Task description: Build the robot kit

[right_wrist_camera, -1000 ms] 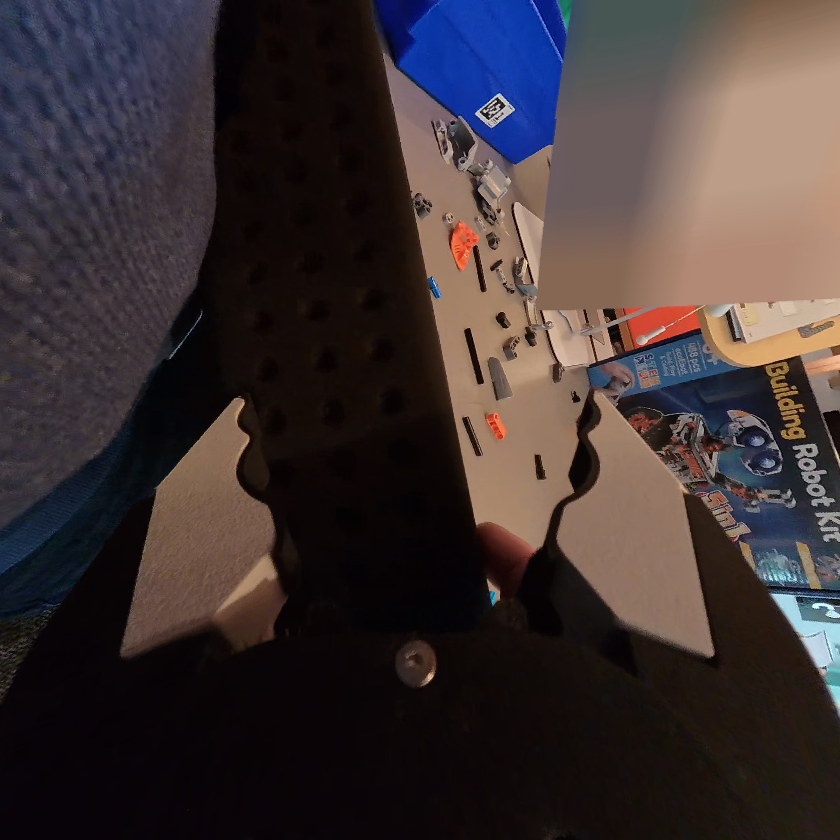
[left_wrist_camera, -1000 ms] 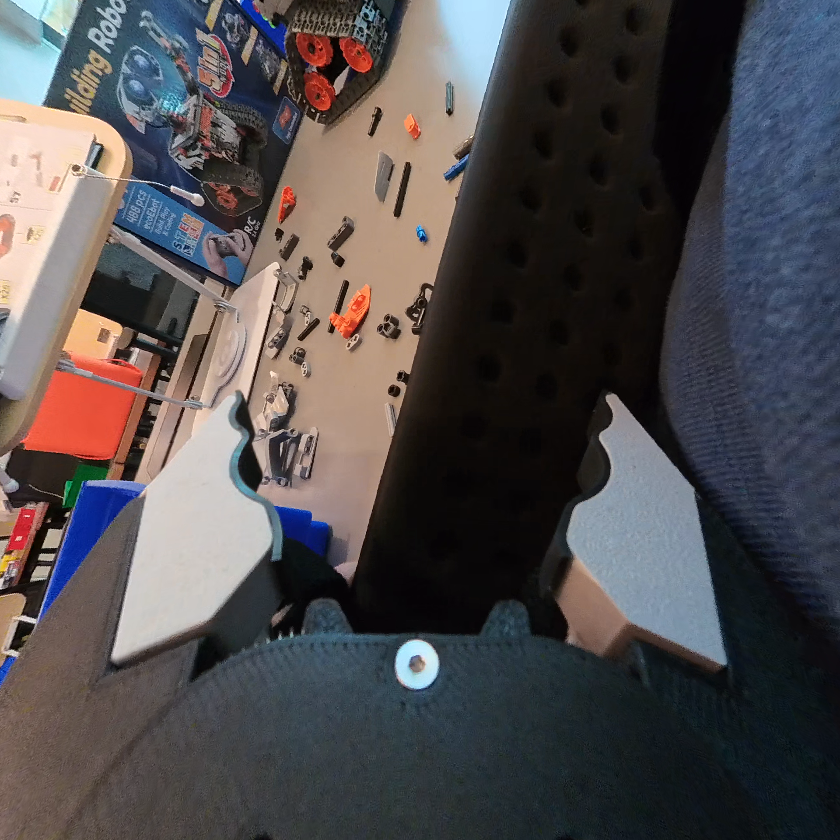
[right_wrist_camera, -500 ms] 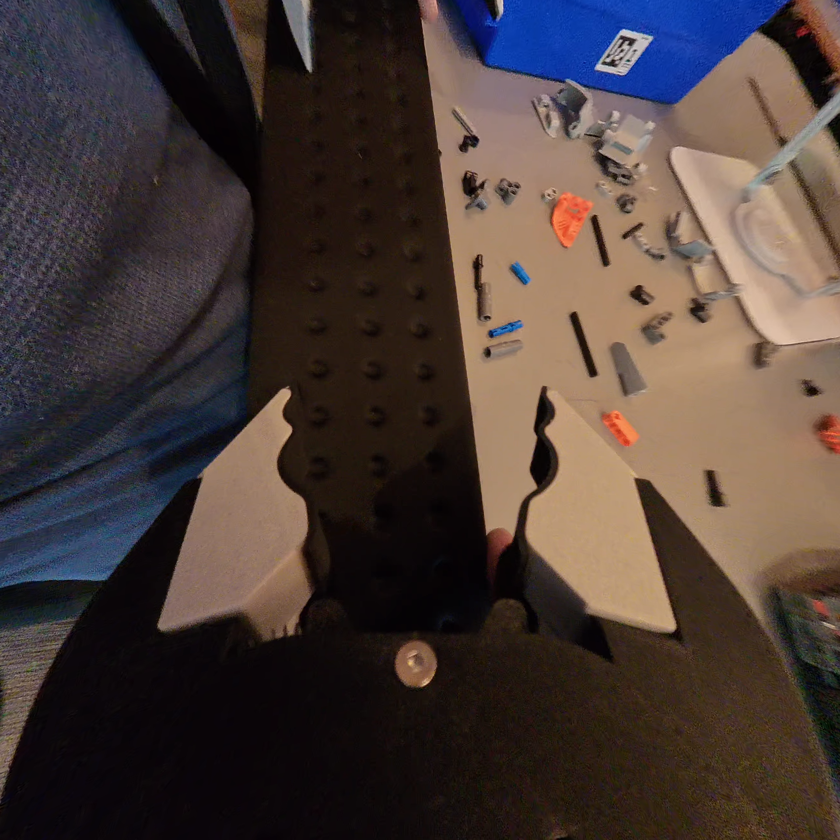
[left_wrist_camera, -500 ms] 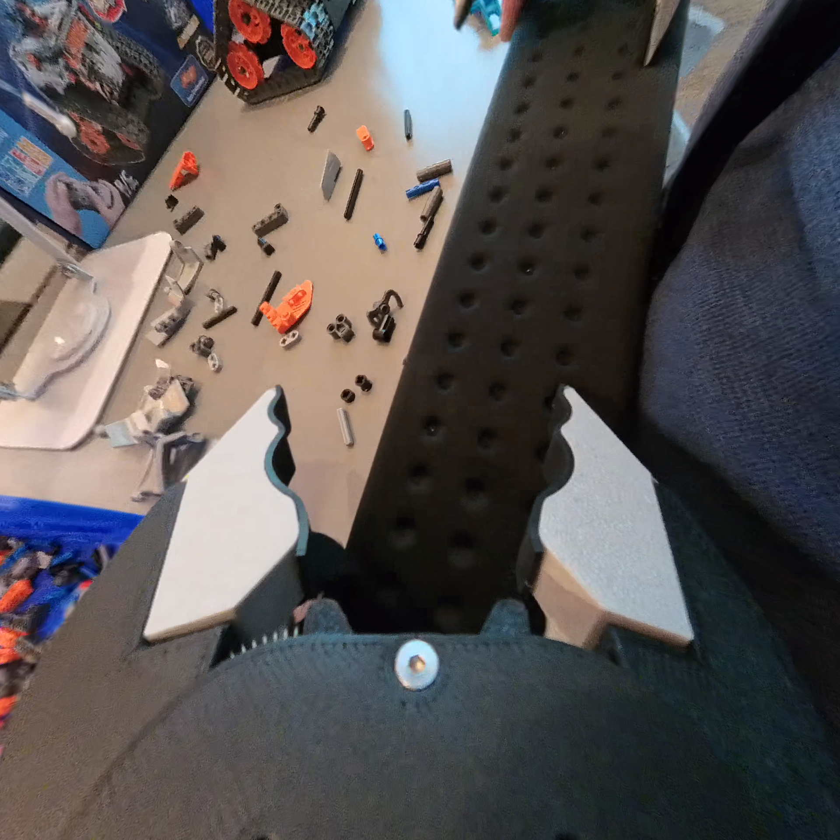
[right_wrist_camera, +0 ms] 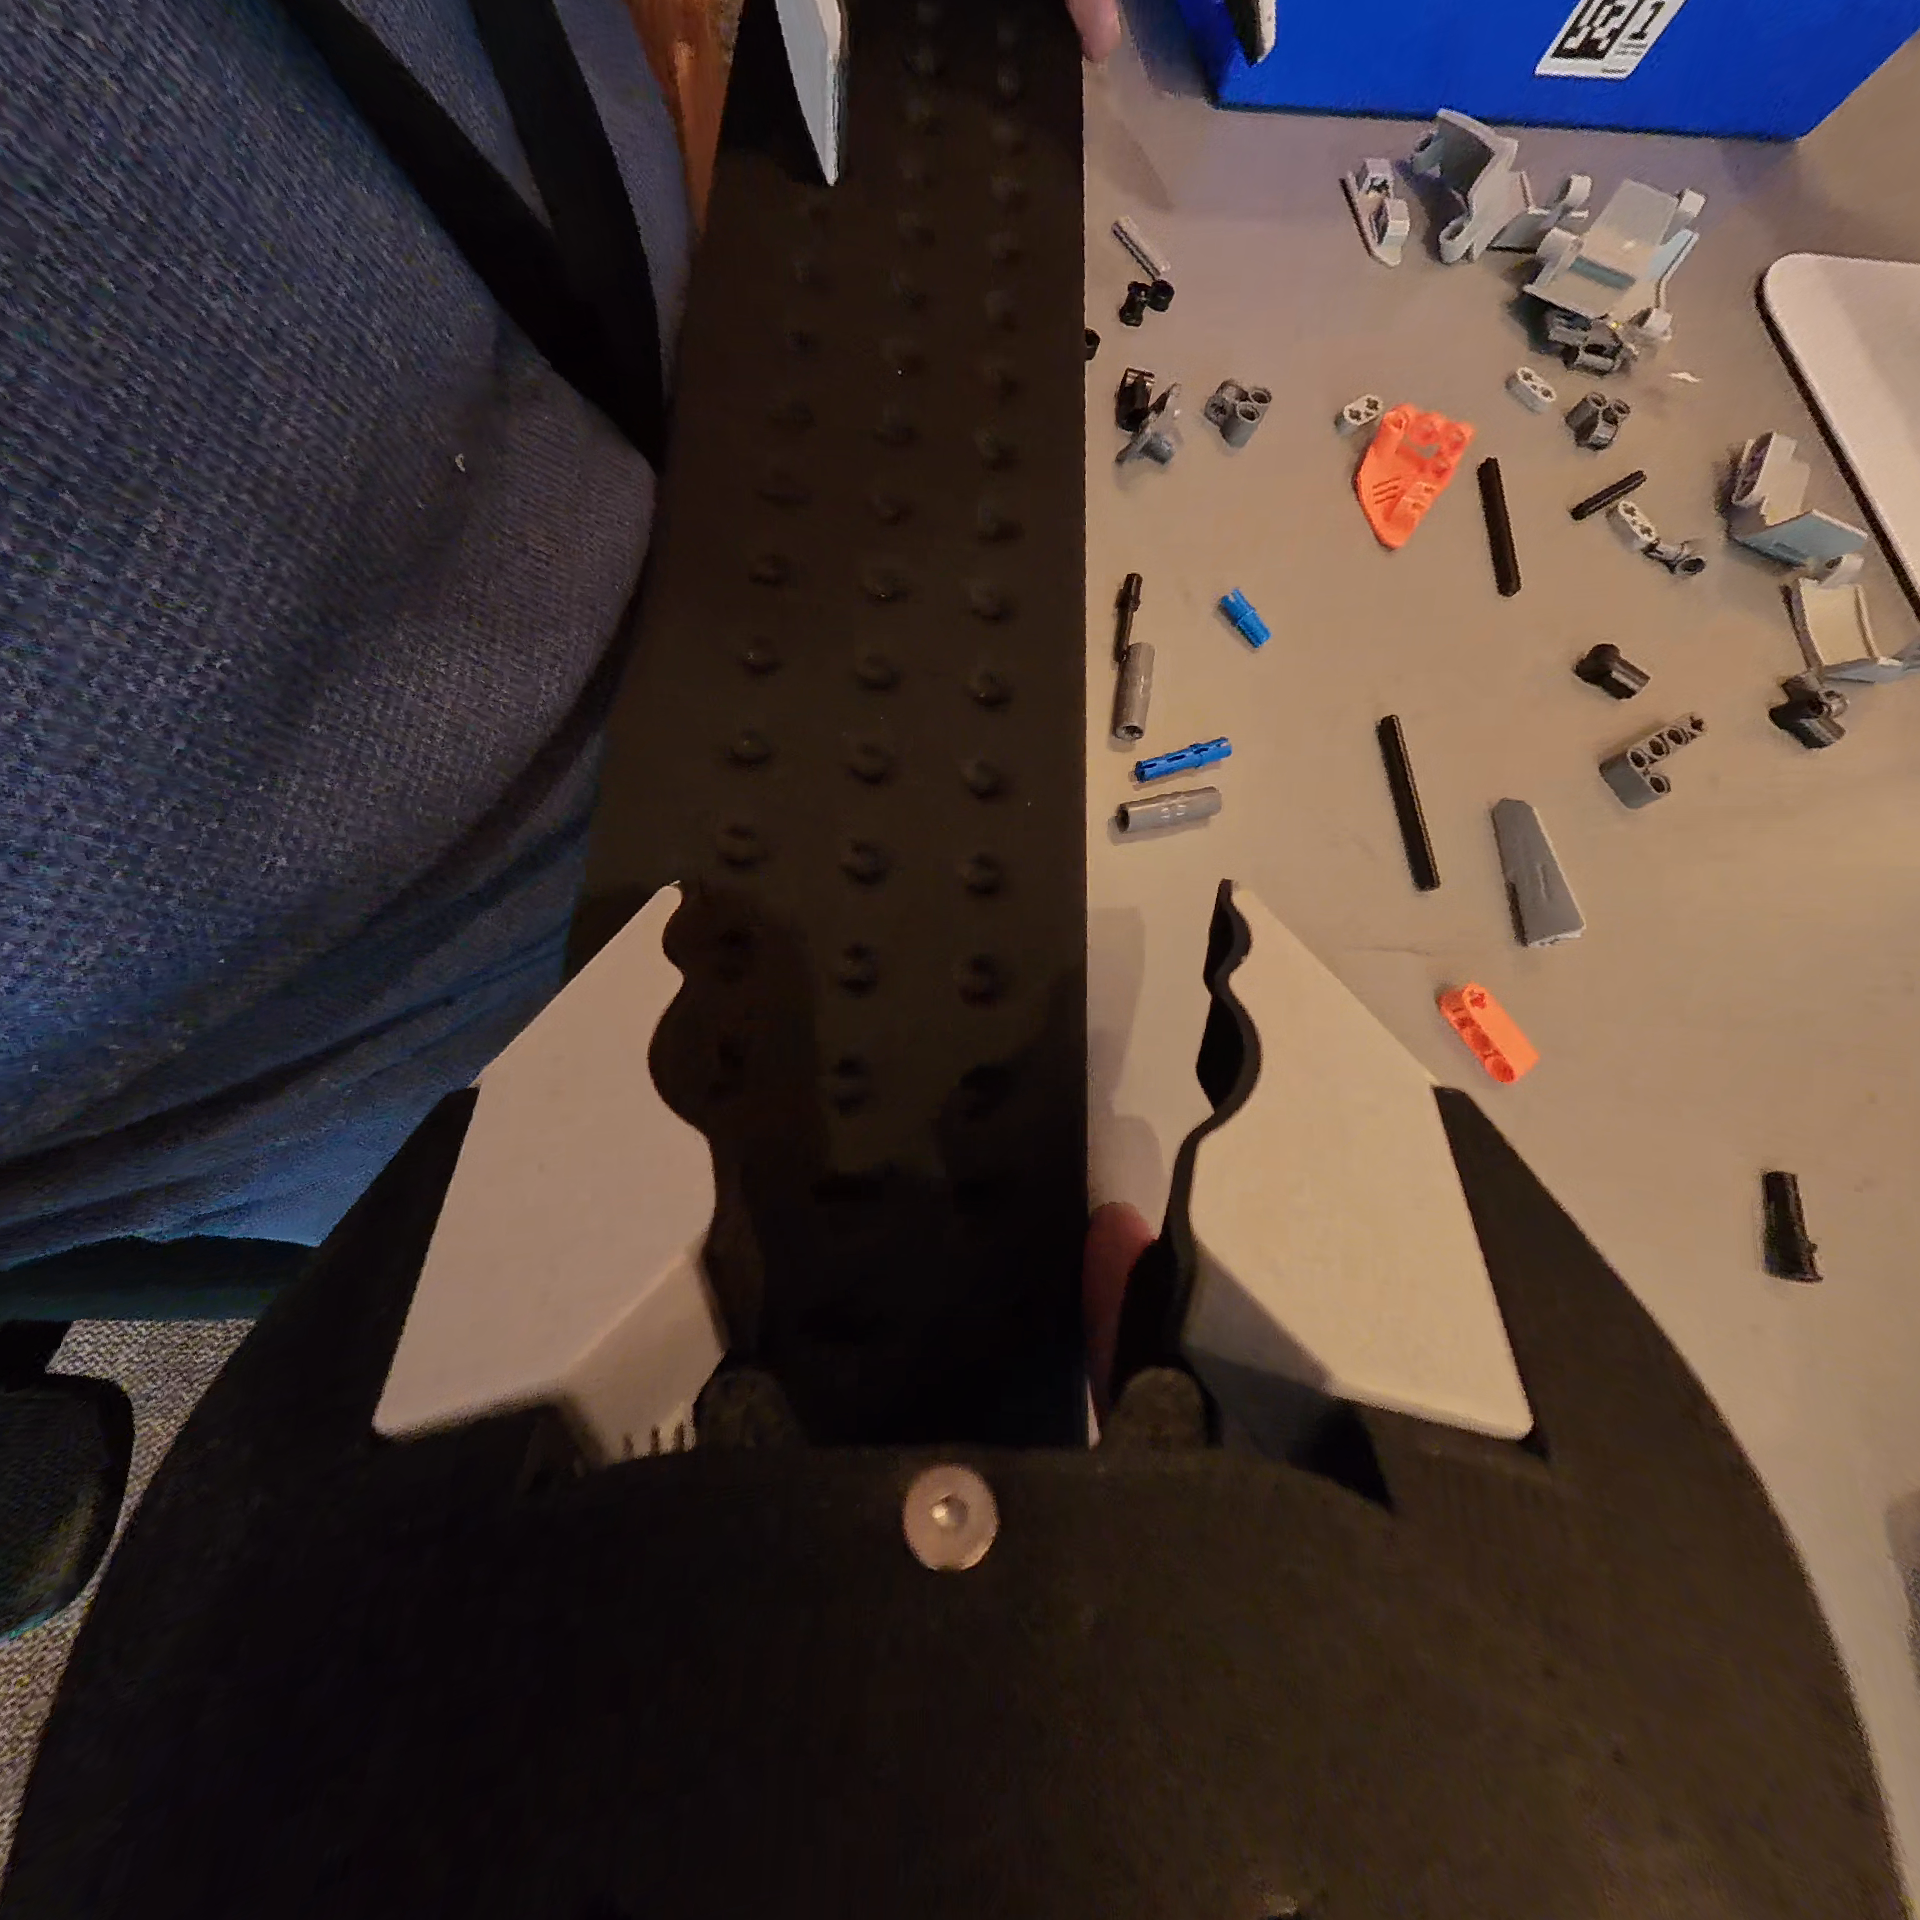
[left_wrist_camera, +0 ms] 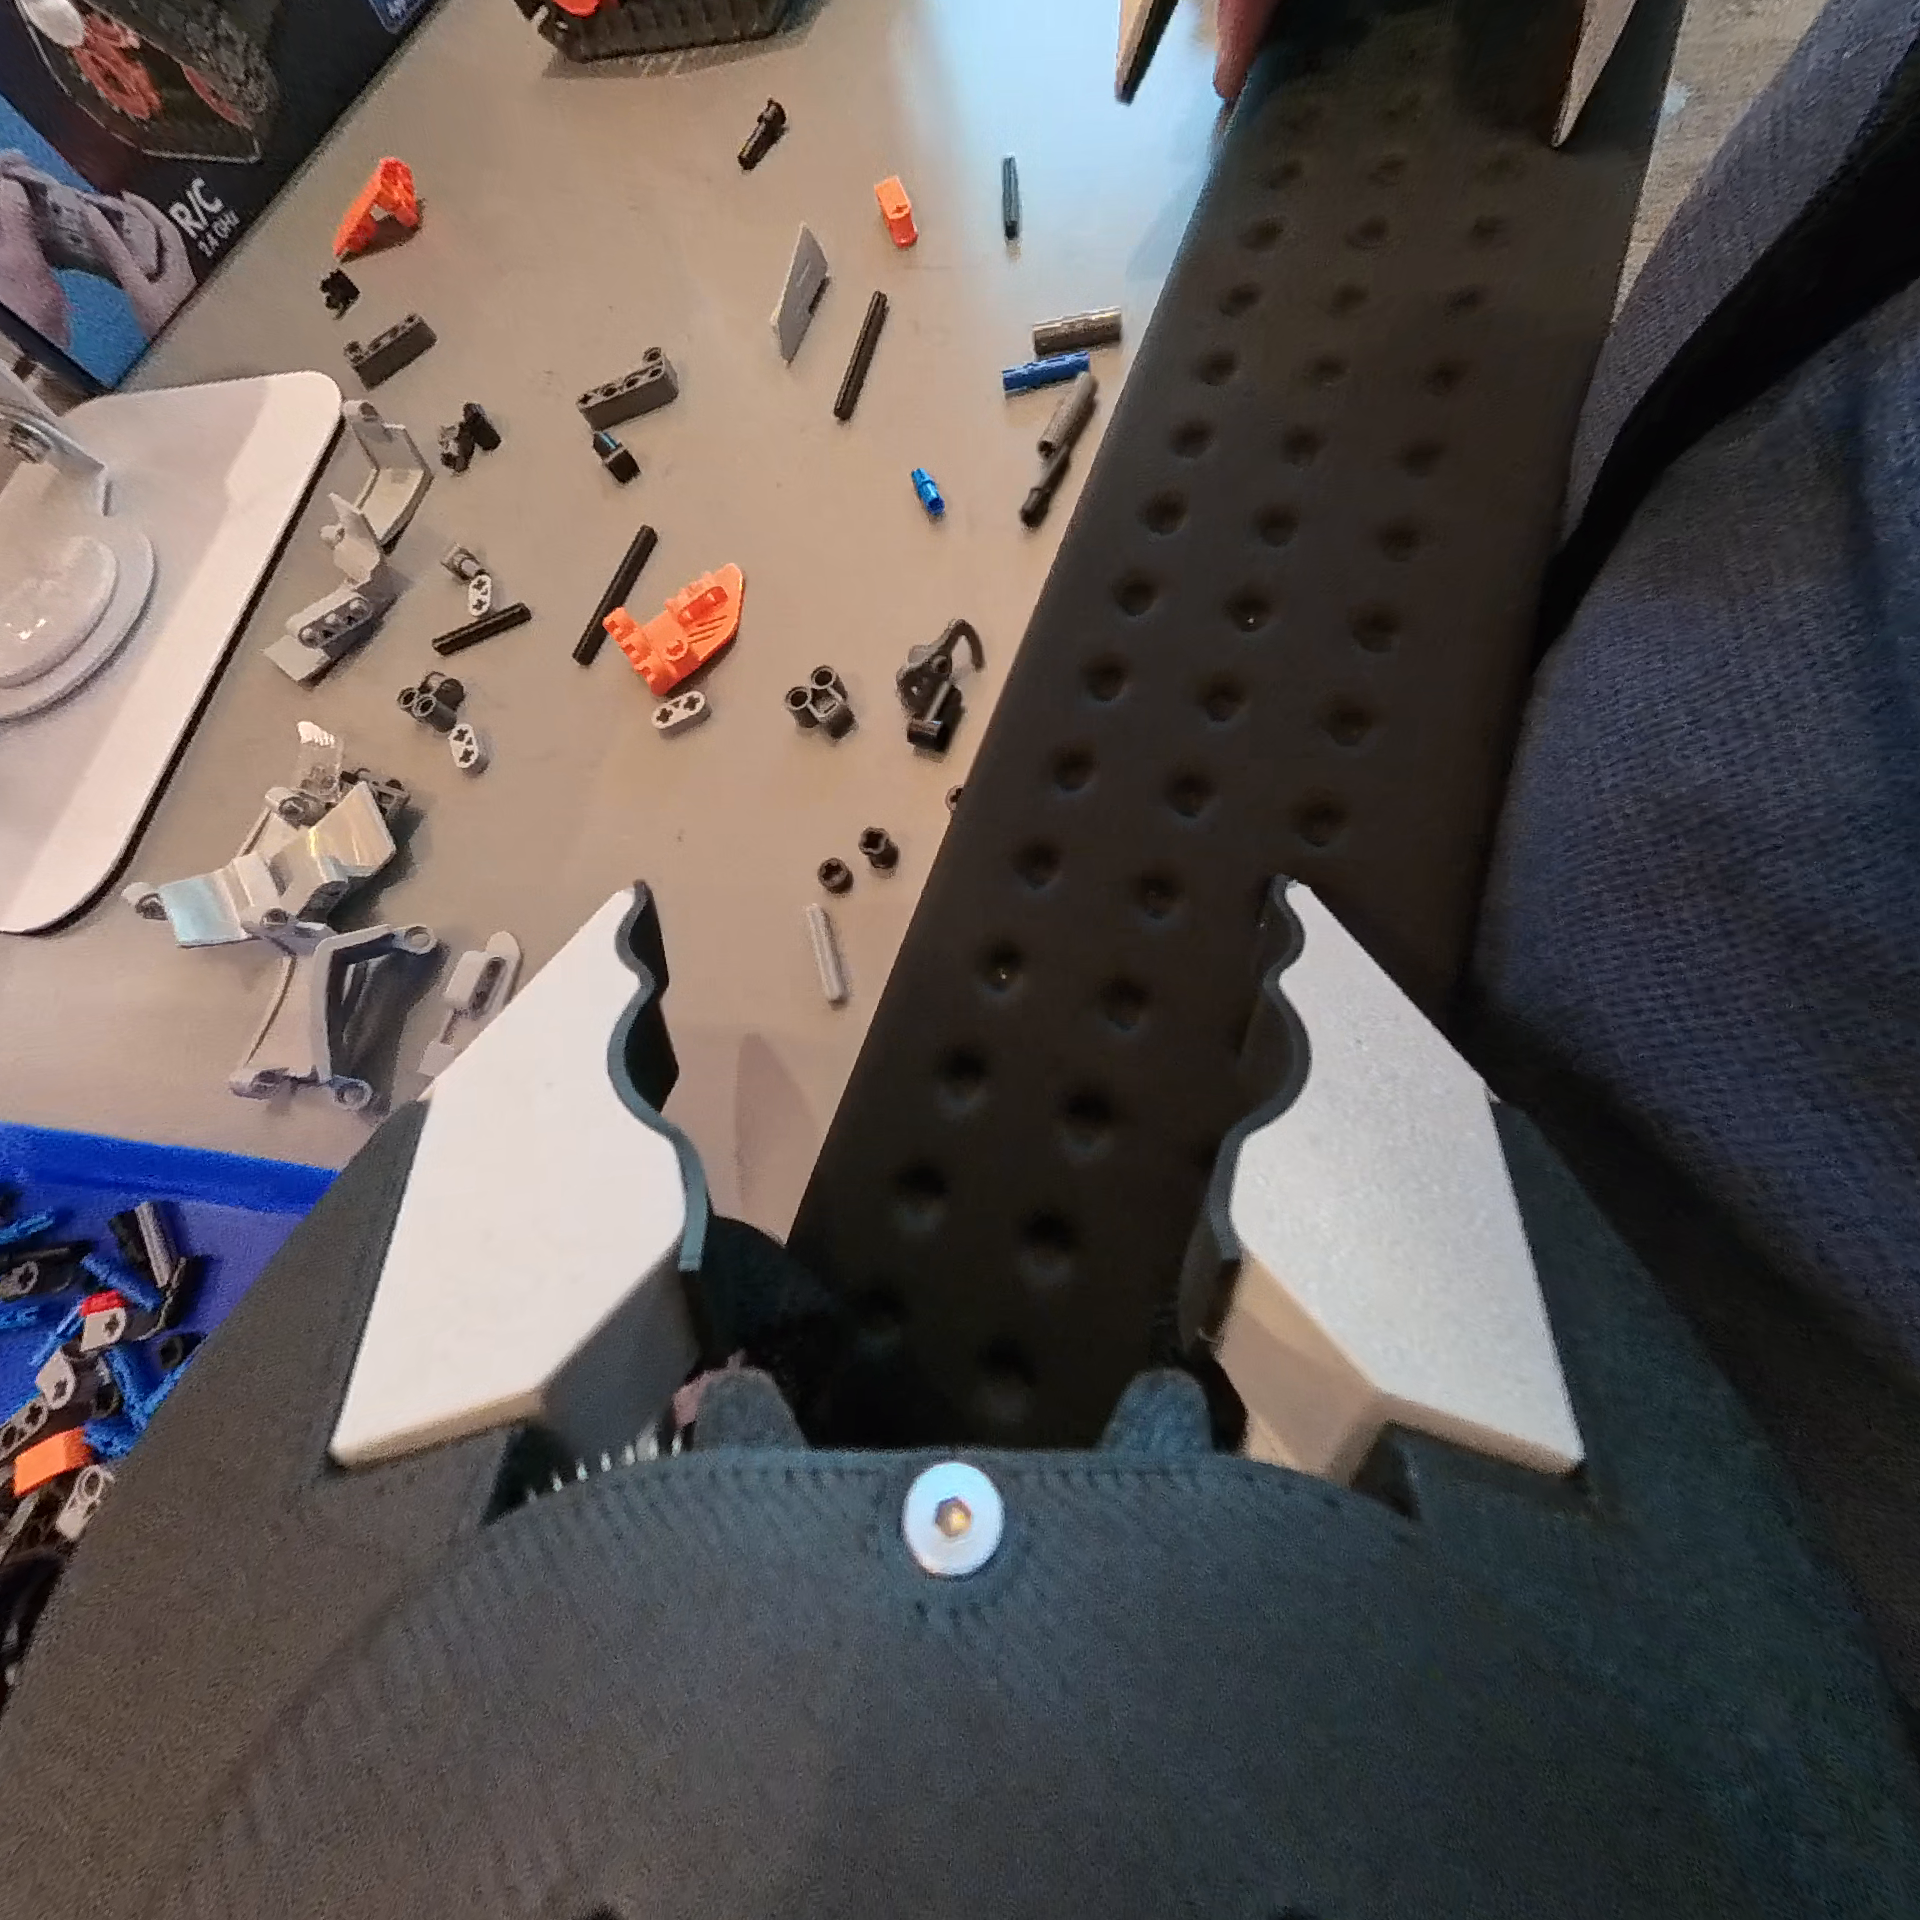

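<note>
A long black bar with rows of holes (left_wrist_camera: pixel 1278 540) runs along the table's near edge and also shows in the right wrist view (right_wrist_camera: pixel 883 520). My left gripper (left_wrist_camera: pixel 956 904) is open and straddles one end; its right finger touches the bar's edge and its left finger stands apart over the table. My right gripper (right_wrist_camera: pixel 951 894) is open and straddles the other end, with its left finger at the bar's edge. A person's fingertip (right_wrist_camera: pixel 1117 1247) shows in the gap by its right finger. Each view shows the other gripper's fingertips (left_wrist_camera: pixel 1579 73) (right_wrist_camera: pixel 816 94) at the bar's far end.
Small building-kit parts lie scattered on the grey table (left_wrist_camera: pixel 644 156): an orange panel (left_wrist_camera: pixel 686 629) (right_wrist_camera: pixel 1408 473), a blue pin (right_wrist_camera: pixel 1184 756), black axles and grey pieces. A blue bin of parts (left_wrist_camera: pixel 94 1299) (right_wrist_camera: pixel 1558 62), a white stand base (left_wrist_camera: pixel 156 582) and a person's blue-grey clothing (right_wrist_camera: pixel 260 623) are close by. The left gripper's tips are roughly 20 cm from the right gripper's. The blue pin (right_wrist_camera: pixel 1184 756) lies some 6 cm from my right tips, 15 cm from my left tips. Seen from the left wrist view (left_wrist_camera: pixel 1046 369) as well.
Both views have tipped down from the room toward the table and bar. Both pairs of fingers have drawn closer together around the bar, mostly in the first half second.
</note>
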Motion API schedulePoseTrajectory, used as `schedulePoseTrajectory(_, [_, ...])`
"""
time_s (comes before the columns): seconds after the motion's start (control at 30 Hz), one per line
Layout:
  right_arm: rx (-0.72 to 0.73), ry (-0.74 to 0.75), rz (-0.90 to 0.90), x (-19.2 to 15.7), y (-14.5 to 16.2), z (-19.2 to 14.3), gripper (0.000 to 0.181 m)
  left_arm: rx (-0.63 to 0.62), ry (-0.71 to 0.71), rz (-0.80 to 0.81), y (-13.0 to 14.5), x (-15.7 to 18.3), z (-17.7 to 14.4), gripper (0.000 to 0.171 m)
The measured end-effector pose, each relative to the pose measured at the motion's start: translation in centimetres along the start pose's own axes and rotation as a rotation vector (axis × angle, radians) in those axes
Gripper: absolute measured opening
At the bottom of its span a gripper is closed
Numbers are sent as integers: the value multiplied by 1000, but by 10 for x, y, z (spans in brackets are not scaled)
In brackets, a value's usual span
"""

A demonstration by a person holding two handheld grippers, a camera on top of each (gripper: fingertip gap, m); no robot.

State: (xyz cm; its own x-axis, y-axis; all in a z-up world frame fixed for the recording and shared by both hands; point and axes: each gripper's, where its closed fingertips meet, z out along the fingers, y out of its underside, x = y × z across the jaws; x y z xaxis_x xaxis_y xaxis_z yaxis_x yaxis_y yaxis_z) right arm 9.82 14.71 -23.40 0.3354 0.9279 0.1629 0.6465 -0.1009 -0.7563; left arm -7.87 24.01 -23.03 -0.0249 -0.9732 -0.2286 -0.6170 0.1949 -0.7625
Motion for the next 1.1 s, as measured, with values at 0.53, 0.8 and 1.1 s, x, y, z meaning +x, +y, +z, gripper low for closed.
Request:
schedulePoseTrajectory(0.53, [-12, 5, 221, 52, -12, 15, 44, 22, -66, 3, -7, -13, -3, 112])
schedulePoseTrajectory(0.8, [-172, 20, 446, 56, 3, 37, 23, 181, -78, 20, -59, -12, -7, 80])
schedulePoseTrajectory(1.1, [-245, 83, 437, 55, 4, 44, 6, 181, -57, 85, -85, -23, 23, 74])
